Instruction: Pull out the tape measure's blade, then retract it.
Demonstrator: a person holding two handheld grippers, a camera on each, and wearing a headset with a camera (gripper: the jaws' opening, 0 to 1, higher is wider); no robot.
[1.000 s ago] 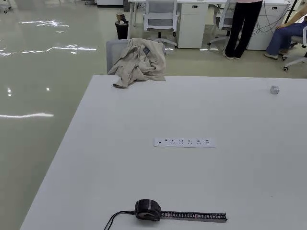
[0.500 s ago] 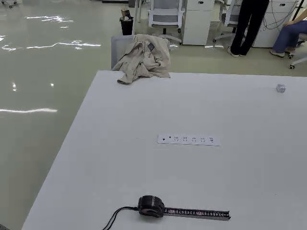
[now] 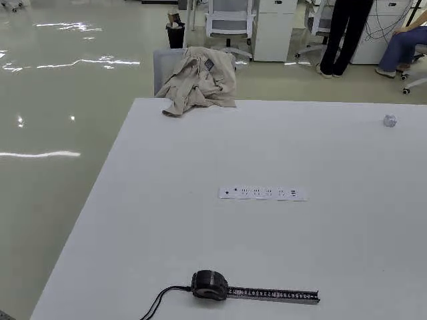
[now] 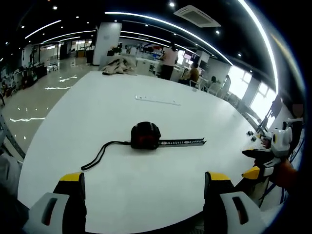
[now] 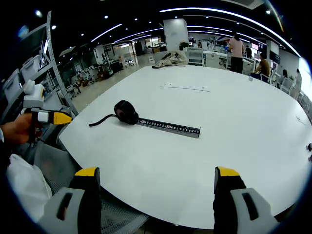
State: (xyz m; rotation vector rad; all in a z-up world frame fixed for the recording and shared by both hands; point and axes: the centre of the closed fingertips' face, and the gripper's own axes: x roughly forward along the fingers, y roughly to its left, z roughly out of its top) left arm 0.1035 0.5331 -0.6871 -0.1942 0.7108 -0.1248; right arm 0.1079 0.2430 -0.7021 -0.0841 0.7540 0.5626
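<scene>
Table (image 3: pixel 167 200), seen from its near edge. The tape measure (image 3: pixel 210 285) lies on the table close to that edge, left of centre. Its blade (image 3: pixel 273 295) runs flat to the right and its cord (image 3: pixel 160 301) trails to the left. A socket strip (image 3: pixel 262 193) lies mid-table, behind the tape measure and well apart from it. A jacket (image 3: pixel 198 81) hangs over a chair (image 3: pixel 162 67) at the far edge, to the left. A small object (image 3: pixel 389 121) rests on the table far right. The left gripper (image 4: pixel 144 178) and right gripper (image 5: pixel 157 170) are at the table's near side, facing the tape measure.

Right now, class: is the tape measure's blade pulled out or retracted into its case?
Pulled out. A marked strip of blade lies flat on the white table, extending from the black case.
</scene>
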